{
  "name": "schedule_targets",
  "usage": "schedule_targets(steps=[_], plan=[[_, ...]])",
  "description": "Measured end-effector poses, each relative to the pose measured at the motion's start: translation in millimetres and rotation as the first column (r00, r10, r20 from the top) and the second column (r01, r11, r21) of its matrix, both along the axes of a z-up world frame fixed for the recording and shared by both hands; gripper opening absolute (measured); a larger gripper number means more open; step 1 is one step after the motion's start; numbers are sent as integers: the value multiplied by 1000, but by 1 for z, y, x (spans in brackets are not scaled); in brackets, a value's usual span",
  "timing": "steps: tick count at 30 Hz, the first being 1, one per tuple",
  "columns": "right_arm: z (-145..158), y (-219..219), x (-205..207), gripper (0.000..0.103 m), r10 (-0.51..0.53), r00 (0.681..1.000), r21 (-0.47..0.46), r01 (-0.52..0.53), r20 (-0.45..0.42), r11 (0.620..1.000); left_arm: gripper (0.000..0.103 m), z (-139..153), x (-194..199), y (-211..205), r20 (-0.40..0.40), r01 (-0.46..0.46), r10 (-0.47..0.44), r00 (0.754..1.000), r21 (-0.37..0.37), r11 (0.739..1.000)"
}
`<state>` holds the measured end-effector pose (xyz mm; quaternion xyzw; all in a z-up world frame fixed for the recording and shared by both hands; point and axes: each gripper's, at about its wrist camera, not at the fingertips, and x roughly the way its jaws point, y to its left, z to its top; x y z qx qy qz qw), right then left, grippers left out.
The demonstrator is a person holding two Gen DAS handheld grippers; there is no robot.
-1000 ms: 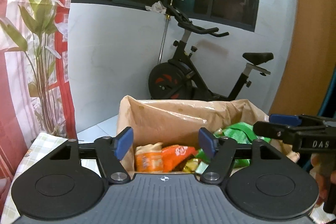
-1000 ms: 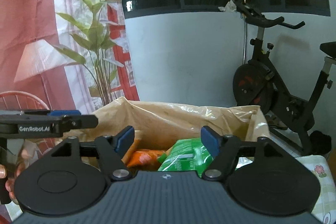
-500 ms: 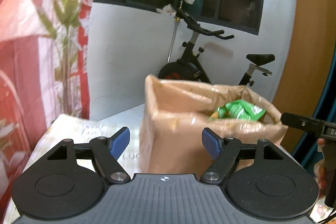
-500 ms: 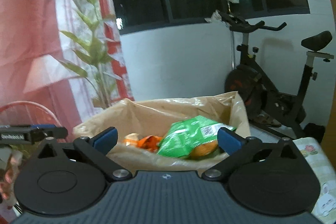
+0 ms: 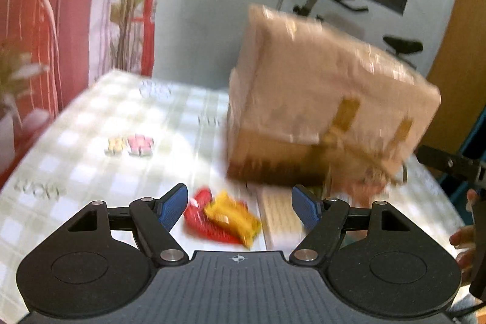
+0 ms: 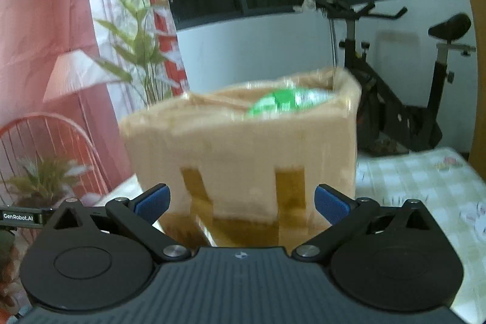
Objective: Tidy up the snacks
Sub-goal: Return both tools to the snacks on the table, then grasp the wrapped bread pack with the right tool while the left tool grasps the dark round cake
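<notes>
Both open grippers dropped from box (image 5: 328, 99); snack packets (image 5: 224, 217) lie between left fingers (image 5: 173, 205).

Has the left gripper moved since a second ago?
Yes. The left gripper has dropped and pulled back from the cardboard box: earlier it looked down into the box, now it sees the box's side and snack packets on the table.

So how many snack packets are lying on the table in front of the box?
3 that I can make out, though it is blurred: a red packet, a yellow packet partly on top of it, and a pale flat packet beside them. The box may hide others.
</notes>
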<state>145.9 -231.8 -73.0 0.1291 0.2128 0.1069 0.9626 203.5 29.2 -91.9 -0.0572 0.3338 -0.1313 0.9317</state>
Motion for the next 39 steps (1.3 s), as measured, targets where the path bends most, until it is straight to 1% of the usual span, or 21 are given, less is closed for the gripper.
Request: schedule_targets(steps=[3, 5, 7, 9, 13, 17, 18, 20, 21, 23, 24, 25, 26, 28, 31, 33, 36, 39], plan=[[-16, -1, -2, 103, 17, 998, 30, -15, -56, 999, 77, -18, -7, -12, -54, 42, -42, 998, 2, 999], [-25, 0, -3, 103, 16, 996, 24, -14, -82, 1000, 78, -29, -10, -18, -91, 73, -72, 993, 6, 997], [-33, 3, -4, 103, 35, 994, 20, -33, -107, 999, 78, -39, -13, -25, -132, 101, -97, 986, 26, 995], [-40, 6, -5, 103, 44, 991, -2, -45, -123, 999, 78, -47, -17, -29, -157, 112, -104, 982, 44, 993], [-47, 16, -8, 103, 56, 988, -74, -67, -142, 995, 78, -52, -21, -33, -179, 122, -108, 978, 69, 990], [-53, 18, -6, 103, 74, 984, -61, -85, -163, 994, 78, -63, -18, -38, -211, 136, -110, 971, 111, 984], [-54, 18, -5, 103, 74, 983, -60, -86, -169, 995, 81, -66, -14, -38, -219, 139, -113, 969, 106, 985], [-56, 19, -4, 103, 68, 982, -68, -81, -179, 994, 83, -74, -9, -41, -251, 150, -120, 961, 104, 983], [-57, 19, -3, 103, 65, 981, -75, -80, -181, 994, 85, -74, -9, -45, -237, 162, -130, 963, 121, 979], [-58, 22, -1, 103, 62, 981, -89, -79, -181, 993, 85, -77, -11, -54, -227, 187, -143, 963, 183, 965], [-59, 22, -1, 101, 63, 982, -103, -83, -179, 991, 84, -76, -13, -57, -221, 193, -147, 964, 203, 960], [-60, 24, -1, 100, 66, 982, -125, -89, -179, 988, 79, -76, -15, -57, -213, 194, -149, 966, 211, 958], [-62, 25, 0, 99, 74, 980, -148, -101, -182, 984, 75, -75, -15, -55, -205, 189, -149, 968, 197, 962], [-68, 31, 2, 97, 114, 977, -202, -150, -178, 968, 57, -72, -14, -47, -197, 166, -132, 971, 167, 972], [-74, 39, 8, 97, 169, 970, -290, -215, -177, 933, 55, -70, -11, -35, -197, 120, -96, 976, 113, 986], [-77, 42, 14, 97, 203, 962, -325, -254, -184, 911, 55, -68, -12, -31, -191, 99, -78, 979, 105, 989], [-80, 45, 28, 98, 256, 948, -343, -308, -189, 887, 54, -64, -13, -29, -165, 98, -84, 983, 79, 992], [-87, 50, 46, 98, 311, 922, -328, -374, -229, 868, 54, -60, -13, -31, -134, 104, -93, 987, 74, 992]])
